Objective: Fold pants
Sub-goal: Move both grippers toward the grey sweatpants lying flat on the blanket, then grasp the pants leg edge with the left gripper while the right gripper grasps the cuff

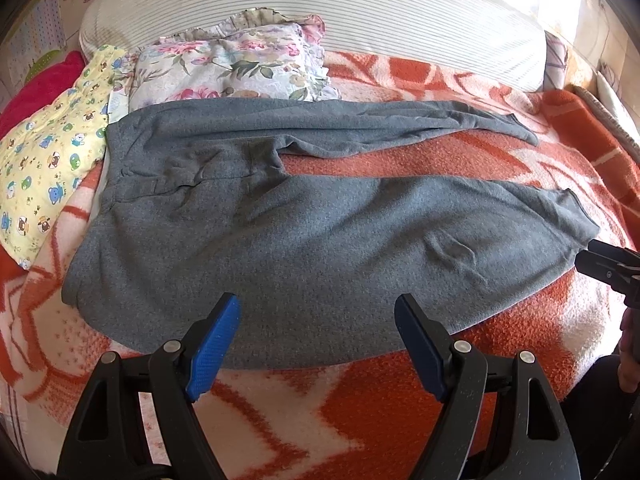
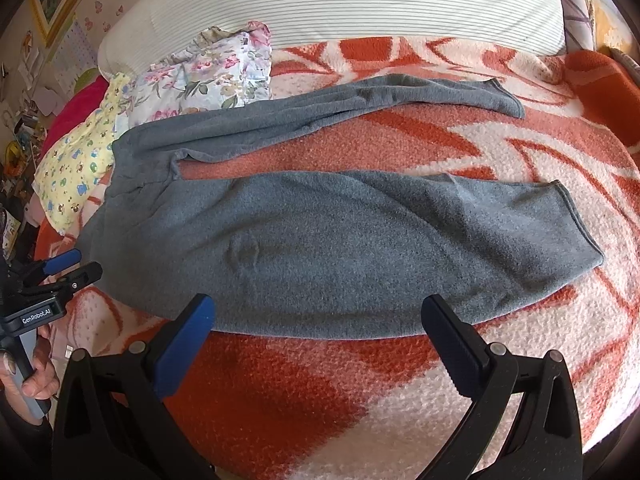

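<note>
Your grey fleece pants [image 1: 304,236] lie unfolded across the bed's orange-and-white blanket [image 1: 400,412], waist toward the pillows, legs splayed apart. You hold the left tool [image 1: 318,314] and right tool [image 2: 318,314] spread wide, empty, at the blanket's near edge.

near blanket [image 2: 320,392] bare | pillows [image 1: 224,68] crowd pants' [image 1: 280,240] waist end

Left gripper [image 1: 318,312] held with jaws spread wide, nothing between its blue pads [image 1: 214,350]; right gripper [image 2: 318,314] likewise gaping and empty, each gripper's fingers angled forward, tips apart
</note>
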Tool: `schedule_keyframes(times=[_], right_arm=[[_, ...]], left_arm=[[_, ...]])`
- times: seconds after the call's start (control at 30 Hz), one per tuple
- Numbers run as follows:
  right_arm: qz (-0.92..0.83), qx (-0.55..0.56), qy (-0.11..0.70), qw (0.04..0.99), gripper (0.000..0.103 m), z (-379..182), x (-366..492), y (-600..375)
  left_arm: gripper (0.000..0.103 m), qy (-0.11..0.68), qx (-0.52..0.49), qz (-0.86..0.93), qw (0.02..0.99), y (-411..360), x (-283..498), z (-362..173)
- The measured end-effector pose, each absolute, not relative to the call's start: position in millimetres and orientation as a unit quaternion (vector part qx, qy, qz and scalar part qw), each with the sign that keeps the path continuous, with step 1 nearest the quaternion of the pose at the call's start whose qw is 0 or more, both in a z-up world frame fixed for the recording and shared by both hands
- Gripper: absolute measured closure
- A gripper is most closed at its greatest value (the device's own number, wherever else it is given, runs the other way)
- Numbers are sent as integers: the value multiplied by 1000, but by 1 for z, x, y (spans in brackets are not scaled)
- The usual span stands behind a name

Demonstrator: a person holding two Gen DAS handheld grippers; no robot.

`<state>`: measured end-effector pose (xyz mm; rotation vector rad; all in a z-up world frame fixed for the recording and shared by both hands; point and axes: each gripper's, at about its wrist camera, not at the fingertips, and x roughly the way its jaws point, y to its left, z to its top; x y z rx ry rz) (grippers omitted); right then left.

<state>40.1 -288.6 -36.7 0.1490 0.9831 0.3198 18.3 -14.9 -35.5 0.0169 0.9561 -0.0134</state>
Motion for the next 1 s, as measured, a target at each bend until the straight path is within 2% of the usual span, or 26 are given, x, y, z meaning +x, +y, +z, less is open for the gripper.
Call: schedule_keyframes(times=[0.3,0.53,0.77,1.0], right_arm=[[139,105,458,872,0,-35,47,-298],[143,132,435,879,0,-30,75,-321],[139,192,434,869,0,-30,122,-357],[128,181,457,862,0,-28,176,-375]], left_arm=[[23,482,14,-30,875,-22,35,-46],[23,468,46,-66,880,-40,58,-40],[23,445,55,-118,886,-48,101,-29],[23,444,72,-155,880,-57,167,-29]])
